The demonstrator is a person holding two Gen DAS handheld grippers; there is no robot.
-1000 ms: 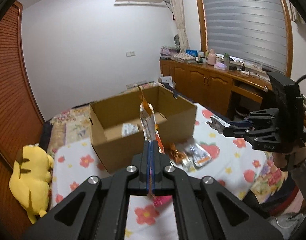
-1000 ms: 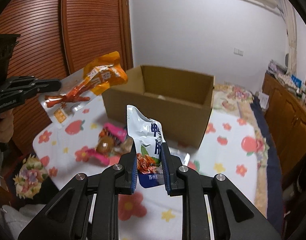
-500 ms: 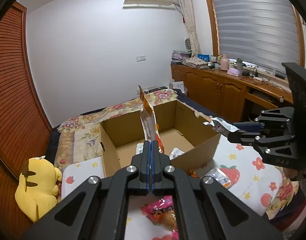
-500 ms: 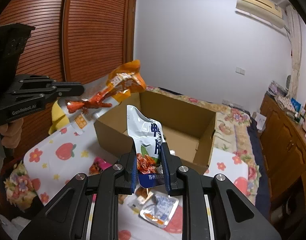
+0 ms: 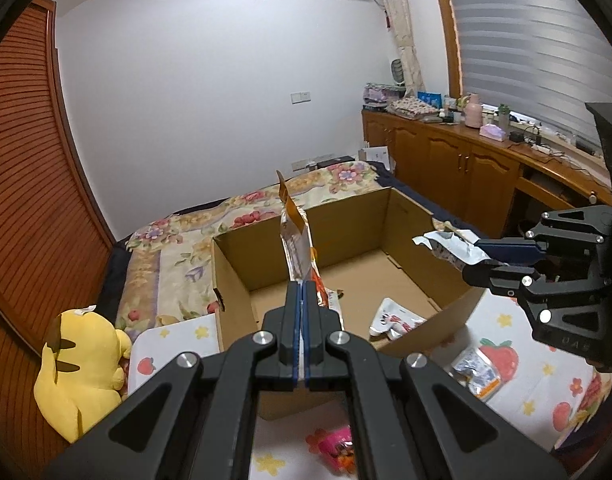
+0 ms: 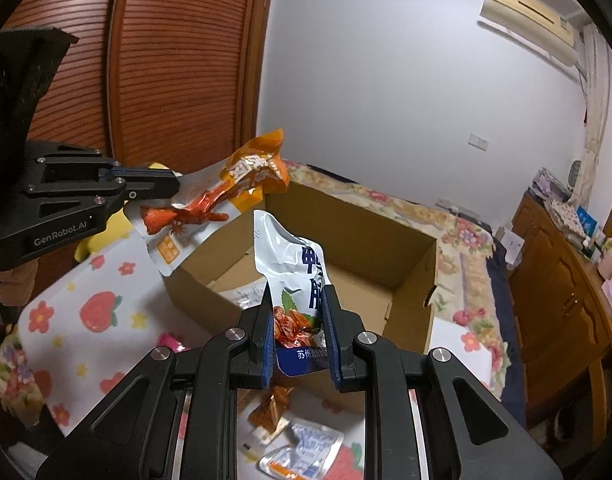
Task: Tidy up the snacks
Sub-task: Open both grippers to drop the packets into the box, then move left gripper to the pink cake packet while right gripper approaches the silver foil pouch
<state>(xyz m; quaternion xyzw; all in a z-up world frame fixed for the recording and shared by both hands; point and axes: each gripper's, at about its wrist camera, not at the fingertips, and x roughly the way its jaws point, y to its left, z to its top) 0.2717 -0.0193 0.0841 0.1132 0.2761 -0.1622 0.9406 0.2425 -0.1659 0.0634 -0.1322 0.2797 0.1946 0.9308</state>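
While both packets hang clamped in the air, the open brown cardboard box point(image 5: 338, 256) sits under and ahead of them on the strawberry-print cloth point(image 6: 86, 312), with at least one small packet point(image 5: 394, 318) already on its floor. The orange foil snack pouch point(image 5: 296, 240) stands edge-on between the jaws of the left gripper point(image 5: 302, 312), which are closed flat on its lower edge. The white-and-blue foil snack bag point(image 6: 294, 276) is pinched at both sides by the right gripper point(image 6: 300, 344), jaws held apart only by the bag's width.

Change over the last second — both grippers have carried across toward the box. A second ago the box showed mostly its outer front wall in the left wrist view; now its interior floor fills the middle of the view and the orange pouch overlaps the opening. The right view shows the same shift.

Judgement: transport is nearly done; next comes release over the opening.

Loose items still outside the box: a pink wrapped snack point(image 5: 338, 442) and a silver-blue sachet point(image 6: 306, 452) on the cloth. A yellow plush toy point(image 5: 78, 364) lies beside the cloth.
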